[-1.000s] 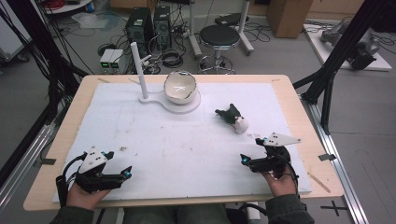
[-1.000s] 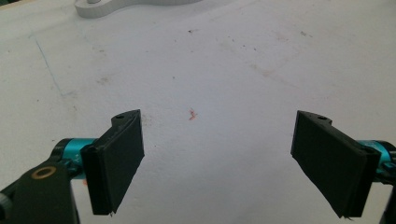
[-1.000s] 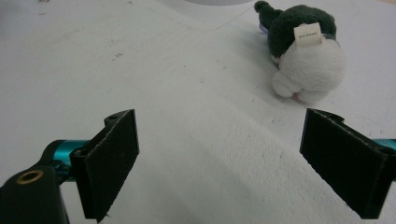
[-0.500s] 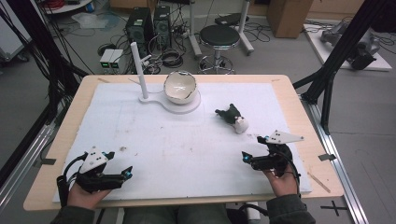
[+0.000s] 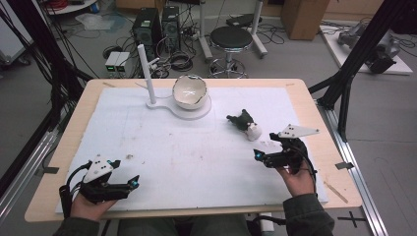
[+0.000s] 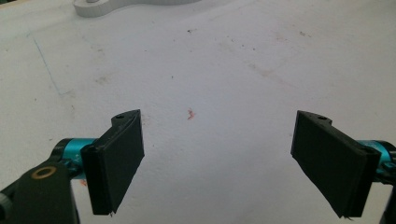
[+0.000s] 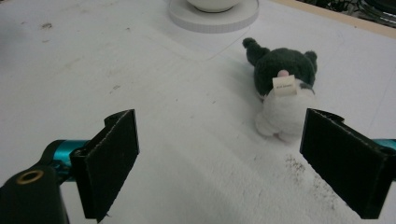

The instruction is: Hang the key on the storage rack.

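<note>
A small dark green and white plush toy point(image 5: 244, 123) lies on the white mat point(image 5: 196, 147), right of centre. In the right gripper view the plush toy point(image 7: 282, 88) sits just beyond my right jaw tip, with a small label on its back. My right gripper point(image 5: 260, 156) is open and empty, close in front of the toy. Near the front left edge, my left gripper point(image 5: 129, 185) is open and empty over the bare mat point(image 6: 210, 84). A white bowl point(image 5: 189, 92) rests on a round white stand base point(image 5: 196, 109) at the back.
A white upright post point(image 5: 146, 73) rises from the stand's left end. The wooden table point(image 5: 324, 132) edges frame the mat. Beyond the table are a black stool point(image 5: 231, 39), computer towers and cables on the floor. Black frame legs stand at both sides.
My right gripper has shifted slightly forward and left toward the plush toy. The left gripper has barely moved.
</note>
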Action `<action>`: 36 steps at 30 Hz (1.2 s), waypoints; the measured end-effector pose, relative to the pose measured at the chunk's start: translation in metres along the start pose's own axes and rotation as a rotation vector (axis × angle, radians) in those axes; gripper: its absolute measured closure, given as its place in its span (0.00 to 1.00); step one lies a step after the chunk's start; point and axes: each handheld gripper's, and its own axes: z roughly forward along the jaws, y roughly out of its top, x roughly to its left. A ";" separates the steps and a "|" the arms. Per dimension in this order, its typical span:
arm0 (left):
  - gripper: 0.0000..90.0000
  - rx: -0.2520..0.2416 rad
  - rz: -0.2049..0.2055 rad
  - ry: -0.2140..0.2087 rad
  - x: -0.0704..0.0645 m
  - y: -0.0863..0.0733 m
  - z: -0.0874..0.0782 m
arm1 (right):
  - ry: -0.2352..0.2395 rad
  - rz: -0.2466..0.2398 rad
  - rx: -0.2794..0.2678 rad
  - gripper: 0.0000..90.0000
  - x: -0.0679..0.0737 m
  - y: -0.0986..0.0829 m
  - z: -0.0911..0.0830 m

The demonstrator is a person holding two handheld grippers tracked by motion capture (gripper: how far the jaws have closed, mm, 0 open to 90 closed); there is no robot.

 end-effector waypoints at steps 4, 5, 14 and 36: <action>0.19 -0.001 -0.006 -0.002 0.001 0.000 0.000 | 0.003 0.010 0.026 0.12 -0.005 0.012 0.004; 0.19 0.000 -0.004 -0.001 0.000 0.000 0.000 | 0.005 0.014 0.032 0.12 -0.005 0.014 0.006; 0.19 0.000 -0.001 -0.005 -0.001 0.001 0.001 | 0.002 0.003 0.066 0.12 -0.013 0.033 0.022; 0.20 -0.005 -0.004 -0.003 0.002 0.001 0.001 | -0.036 0.031 0.158 0.12 -0.049 0.077 0.073</action>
